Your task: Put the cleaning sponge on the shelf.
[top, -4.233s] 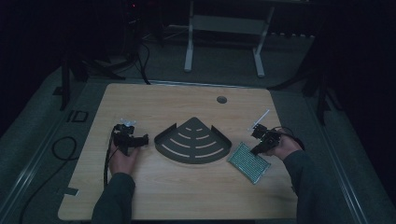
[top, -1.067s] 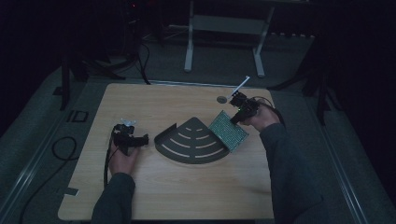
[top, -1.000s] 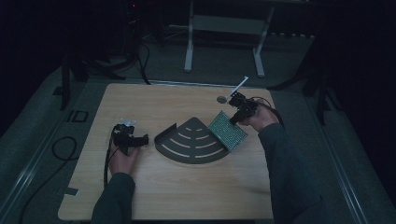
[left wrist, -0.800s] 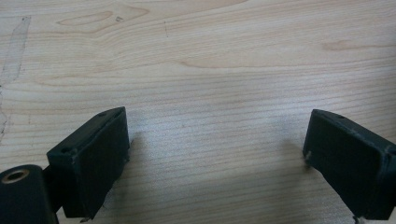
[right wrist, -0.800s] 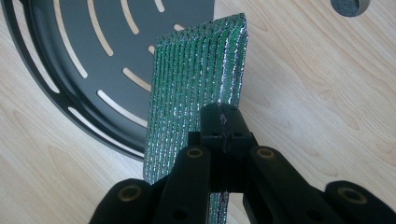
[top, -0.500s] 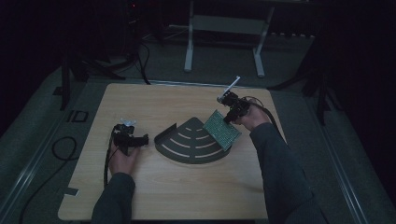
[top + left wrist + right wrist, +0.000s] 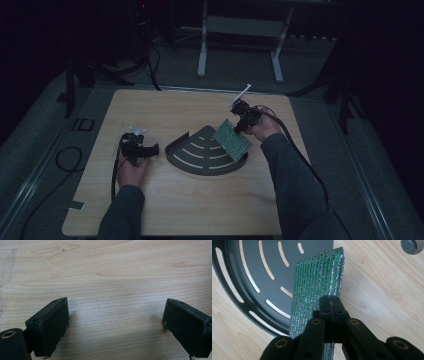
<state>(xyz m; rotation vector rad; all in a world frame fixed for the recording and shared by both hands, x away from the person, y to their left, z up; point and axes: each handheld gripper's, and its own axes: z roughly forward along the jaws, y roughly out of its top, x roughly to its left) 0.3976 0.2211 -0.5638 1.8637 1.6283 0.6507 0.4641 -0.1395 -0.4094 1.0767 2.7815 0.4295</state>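
Green ribbed pad [image 7: 317, 280], glittering with silver threads, pinched by one edge in the right gripper [image 7: 331, 305], jaws closed tight on it; held tilted above the right edge of the black slotted fan-shaped tray [image 7: 200, 152]. Left gripper [image 7: 115, 325] spread wide, empty, low over bare wooden table [image 7: 112, 272], left of tray.

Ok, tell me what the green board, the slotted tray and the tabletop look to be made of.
Green board: probably a perforated circuit board, green with rows of shiny silvery dots; clamped in the right gripper.
Slotted tray: looks like metal or hard plastic with a matte black finish, thin raised rim and clean-cut curved slots; which one is unclear.
Tabletop: light wood or wood-look laminate, with visible grain and a low sheen.
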